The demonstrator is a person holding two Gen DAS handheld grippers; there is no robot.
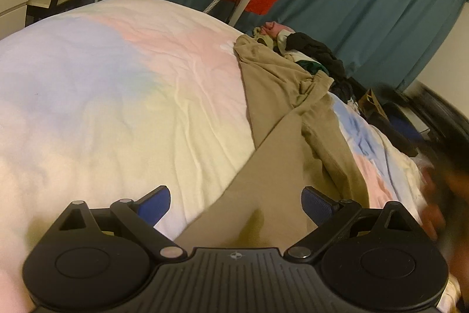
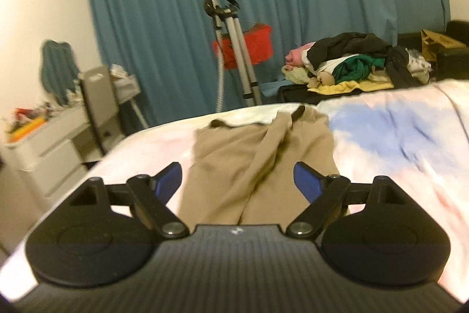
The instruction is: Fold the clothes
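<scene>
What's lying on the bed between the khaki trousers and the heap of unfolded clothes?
Nothing: right wrist view shows bare bedspread between khaki trousers and clothes heap.

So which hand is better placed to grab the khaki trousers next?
Left, probably. The left gripper is open with the khaki trousers right between its fingers; the right gripper, also open, views them from further back.
</scene>
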